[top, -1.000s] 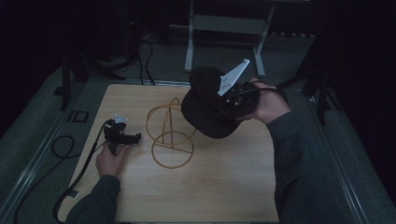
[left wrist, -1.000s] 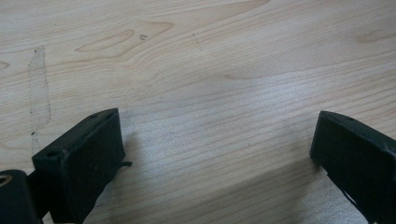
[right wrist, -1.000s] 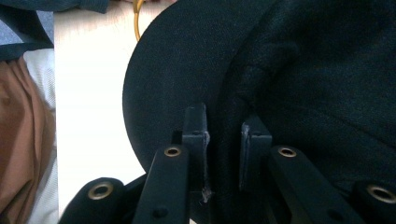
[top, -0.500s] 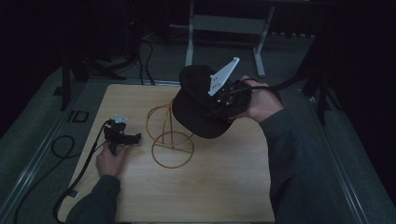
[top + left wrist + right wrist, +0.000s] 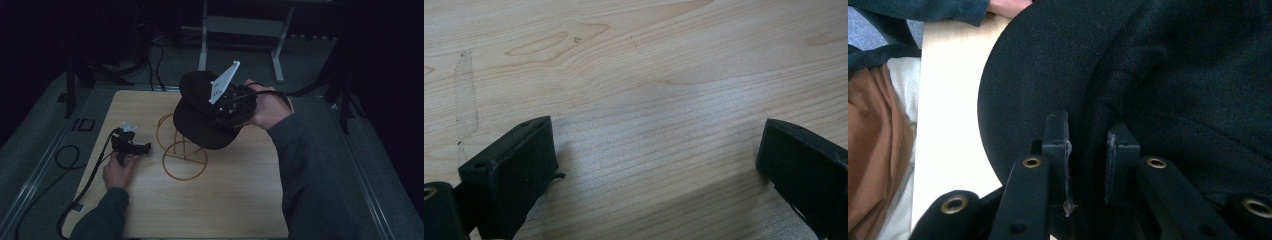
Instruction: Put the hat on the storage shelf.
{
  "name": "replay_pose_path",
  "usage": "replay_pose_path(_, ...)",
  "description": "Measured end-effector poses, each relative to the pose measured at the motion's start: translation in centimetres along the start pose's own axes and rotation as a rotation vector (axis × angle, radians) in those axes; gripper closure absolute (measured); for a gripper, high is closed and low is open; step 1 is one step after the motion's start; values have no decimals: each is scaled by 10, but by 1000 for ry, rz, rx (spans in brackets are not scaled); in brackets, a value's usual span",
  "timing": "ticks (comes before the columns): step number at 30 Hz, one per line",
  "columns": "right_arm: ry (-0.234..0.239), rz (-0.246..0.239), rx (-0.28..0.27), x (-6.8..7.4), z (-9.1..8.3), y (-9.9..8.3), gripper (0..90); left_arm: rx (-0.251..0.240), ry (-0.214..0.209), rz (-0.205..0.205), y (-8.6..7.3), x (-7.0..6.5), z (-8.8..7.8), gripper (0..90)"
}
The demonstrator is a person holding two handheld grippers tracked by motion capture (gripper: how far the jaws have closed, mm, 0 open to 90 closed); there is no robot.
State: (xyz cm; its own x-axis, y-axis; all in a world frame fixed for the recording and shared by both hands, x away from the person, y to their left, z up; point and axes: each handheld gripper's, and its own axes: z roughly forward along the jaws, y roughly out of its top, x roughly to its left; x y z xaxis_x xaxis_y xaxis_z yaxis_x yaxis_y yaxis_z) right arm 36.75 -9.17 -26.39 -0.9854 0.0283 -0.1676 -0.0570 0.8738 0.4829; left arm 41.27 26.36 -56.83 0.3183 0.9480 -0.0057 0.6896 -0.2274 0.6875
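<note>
Your right gripper (image 5: 227,107) clamps the black fabric cap (image 5: 200,117) above the gold wire stand (image 5: 182,150), seemingly clear of it; your left gripper (image 5: 131,147), jaws apart, rests left of the stand.

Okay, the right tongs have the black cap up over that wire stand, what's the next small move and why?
Probably ease the black cap slightly left and down until its crown sits over the top of the wire stand. The right tongs are clamped on the cap's fabric, and the cap hangs tilted above the stand's right side. The left tongs rest open on the table.
</note>
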Motion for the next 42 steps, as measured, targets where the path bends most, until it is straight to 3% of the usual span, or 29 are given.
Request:
replay_pose_path(31, 42, -90, 16, 11, 17, 42, 761, 3, -1, 4, 0, 0, 0, 23)
replay_pose_path(42, 71, -110, 49, 18, 33, 51, 756, 1, -1, -1, 0, 0, 0, 23)
